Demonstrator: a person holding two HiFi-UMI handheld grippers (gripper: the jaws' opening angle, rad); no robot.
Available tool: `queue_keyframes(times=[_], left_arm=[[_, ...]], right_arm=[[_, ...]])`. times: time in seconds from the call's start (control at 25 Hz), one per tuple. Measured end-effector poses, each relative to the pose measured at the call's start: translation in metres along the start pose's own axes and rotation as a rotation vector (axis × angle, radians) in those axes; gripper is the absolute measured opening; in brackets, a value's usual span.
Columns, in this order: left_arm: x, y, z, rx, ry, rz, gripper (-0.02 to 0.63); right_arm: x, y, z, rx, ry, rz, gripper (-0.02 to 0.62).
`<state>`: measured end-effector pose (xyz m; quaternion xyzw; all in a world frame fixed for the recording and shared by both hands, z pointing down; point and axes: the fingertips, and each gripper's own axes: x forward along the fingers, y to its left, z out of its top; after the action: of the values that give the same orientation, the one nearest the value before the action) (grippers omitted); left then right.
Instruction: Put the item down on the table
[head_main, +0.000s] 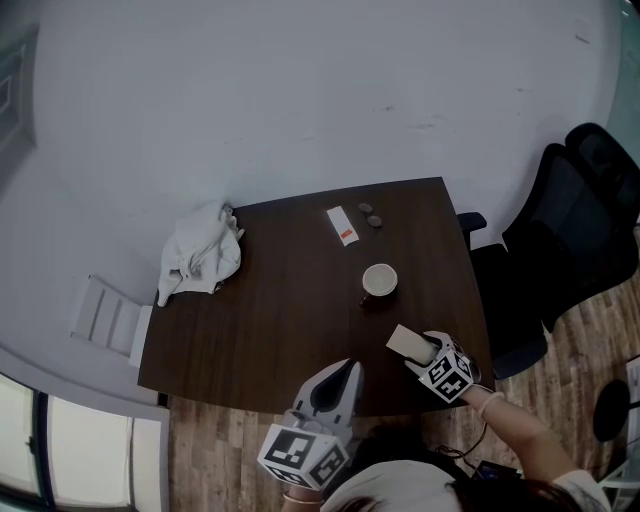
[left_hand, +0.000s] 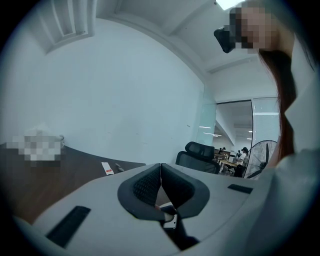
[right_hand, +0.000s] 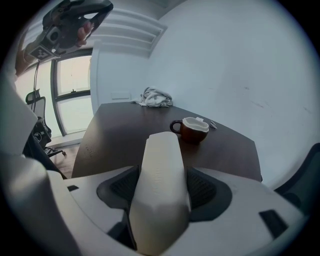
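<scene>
My right gripper is shut on a pale beige folded item and holds it just over the dark wooden table near its front right corner. In the right gripper view the item stands between the pads and sticks out past them toward a brown cup. My left gripper hovers at the table's front edge. Its jaws are shut with nothing between them, as the left gripper view shows.
The brown cup stands just beyond the held item. A white packet with a red mark and two small round things lie at the back. A crumpled white cloth is back left. A black office chair stands at the right.
</scene>
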<state>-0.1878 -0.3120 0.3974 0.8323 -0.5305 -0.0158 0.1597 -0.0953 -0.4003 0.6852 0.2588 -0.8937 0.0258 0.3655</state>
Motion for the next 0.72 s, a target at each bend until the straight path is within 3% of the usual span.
queue_keyframes(times=[0.72], left_arm=[[0.011, 0.004, -0.007, -0.010, 0.027, -0.005, 0.018]], right_arm=[[0.023, -0.010, -0.015, 0.029, 0.055, 0.026, 0.299]])
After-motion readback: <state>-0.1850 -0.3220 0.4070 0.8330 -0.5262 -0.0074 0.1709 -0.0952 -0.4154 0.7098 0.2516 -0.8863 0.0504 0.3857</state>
